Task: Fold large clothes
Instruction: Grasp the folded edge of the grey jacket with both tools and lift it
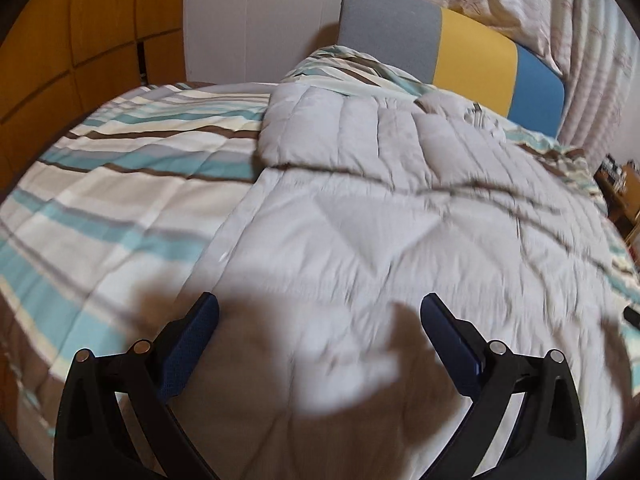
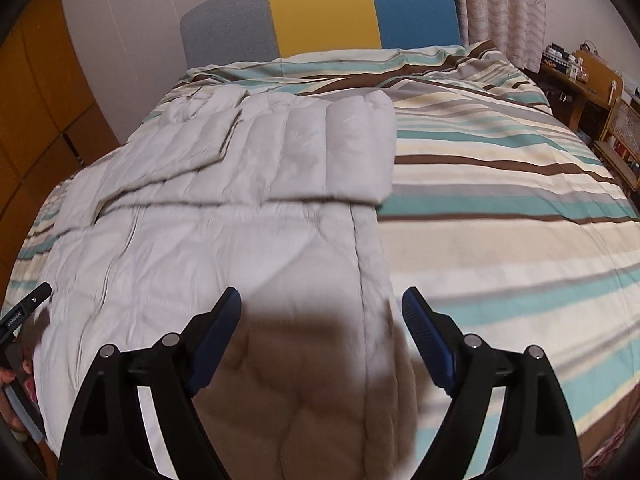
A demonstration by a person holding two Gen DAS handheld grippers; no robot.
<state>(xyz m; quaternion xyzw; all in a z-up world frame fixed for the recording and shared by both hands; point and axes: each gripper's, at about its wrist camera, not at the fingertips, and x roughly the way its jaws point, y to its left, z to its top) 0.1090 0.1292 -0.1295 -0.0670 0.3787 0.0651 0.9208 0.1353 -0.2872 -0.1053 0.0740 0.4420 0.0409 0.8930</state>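
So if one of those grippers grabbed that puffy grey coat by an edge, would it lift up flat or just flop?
Probably flop: the coat already lies folded over itself with soft creases, so it bends easily. Its quilted, puffed panels suggest it is light for its bulk. The smooth-looking fabric might slip on the striped bedcover if pushed, bunching rather than sliding as one piece.

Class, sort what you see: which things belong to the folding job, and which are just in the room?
Job: grey quilted coat, left gripper, right gripper, both open above it.

Room: striped bedcover, three-colour headboard, curtains, wooden wardrobe, cluttered desk.
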